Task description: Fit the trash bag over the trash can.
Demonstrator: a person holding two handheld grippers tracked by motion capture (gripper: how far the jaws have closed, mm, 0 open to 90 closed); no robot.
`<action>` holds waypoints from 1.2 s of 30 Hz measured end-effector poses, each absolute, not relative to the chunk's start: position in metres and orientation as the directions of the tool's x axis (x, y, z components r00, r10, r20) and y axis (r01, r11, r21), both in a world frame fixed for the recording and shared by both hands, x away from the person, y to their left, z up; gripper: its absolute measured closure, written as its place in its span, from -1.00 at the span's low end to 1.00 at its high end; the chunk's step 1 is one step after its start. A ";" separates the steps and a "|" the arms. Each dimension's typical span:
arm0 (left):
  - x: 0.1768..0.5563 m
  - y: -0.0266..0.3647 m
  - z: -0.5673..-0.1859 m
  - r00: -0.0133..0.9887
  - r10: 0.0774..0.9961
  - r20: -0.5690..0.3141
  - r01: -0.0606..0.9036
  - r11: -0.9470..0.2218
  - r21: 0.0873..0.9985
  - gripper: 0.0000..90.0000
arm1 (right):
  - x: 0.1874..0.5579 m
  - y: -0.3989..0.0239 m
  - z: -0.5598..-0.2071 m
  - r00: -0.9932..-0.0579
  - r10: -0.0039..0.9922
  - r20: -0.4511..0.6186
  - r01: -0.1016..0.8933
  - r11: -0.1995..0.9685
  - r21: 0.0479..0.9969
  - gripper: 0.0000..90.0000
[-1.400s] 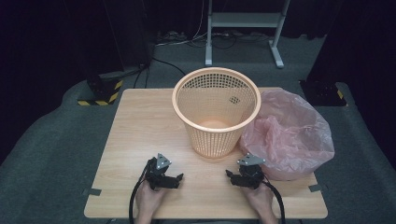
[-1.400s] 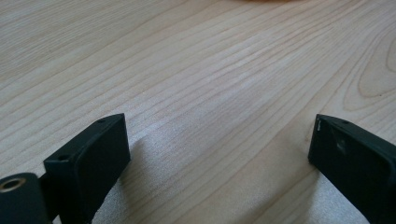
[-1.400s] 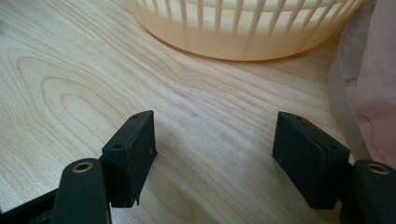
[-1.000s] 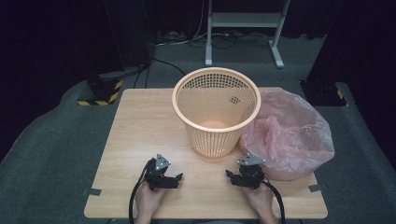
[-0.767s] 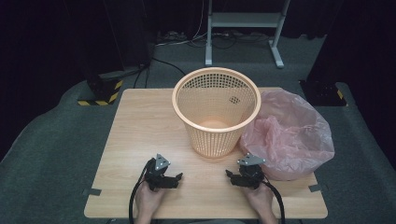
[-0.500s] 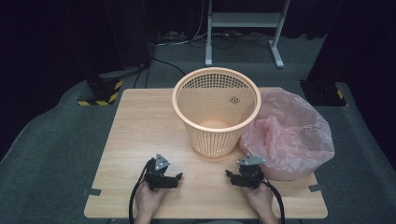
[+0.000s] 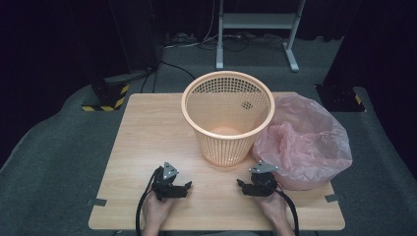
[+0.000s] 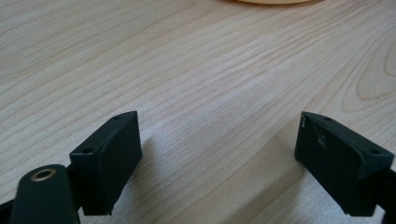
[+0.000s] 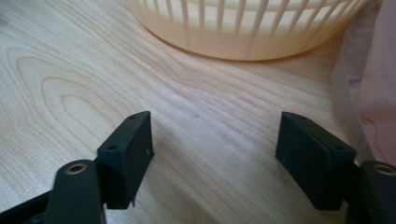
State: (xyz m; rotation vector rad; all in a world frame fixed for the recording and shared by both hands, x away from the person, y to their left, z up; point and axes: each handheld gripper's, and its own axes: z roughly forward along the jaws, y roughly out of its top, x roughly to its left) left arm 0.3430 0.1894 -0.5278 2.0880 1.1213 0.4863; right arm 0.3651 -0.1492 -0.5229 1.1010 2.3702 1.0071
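The orange mesh basket [image 7: 227,116] stands upright at the table's [image 7: 147,128] centre, with a crumpled pink plastic bag [image 7: 305,142] touching its right side. Both grippers rest on the near edge, jaws spread and empty. The right gripper [image 7: 251,187] sits just near of the bag, likely the closer hand; the left gripper [image 7: 178,189] lies well apart from it.

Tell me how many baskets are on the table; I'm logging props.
1: an orange plastic mesh basket stands upright at the table's middle, its right side against a pink plastic bag. The bag may hide something.
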 end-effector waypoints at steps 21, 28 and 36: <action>0.345 0.188 -0.528 0.552 0.834 0.001 0.566 -0.375 0.734 -0.67 | 0.349 -0.150 -0.508 -0.673 0.739 0.021 0.490 0.424 0.762 -0.28; 0.345 0.187 -0.528 0.529 0.849 -0.005 0.577 -0.355 0.735 -0.65 | 0.348 -0.153 -0.499 -0.674 0.733 0.091 0.528 0.392 0.754 -0.35; 0.346 0.185 -0.528 0.510 0.860 0.000 0.583 -0.345 0.736 -0.64 | 0.349 -0.148 -0.498 -0.672 0.731 0.118 0.566 0.405 0.719 -0.41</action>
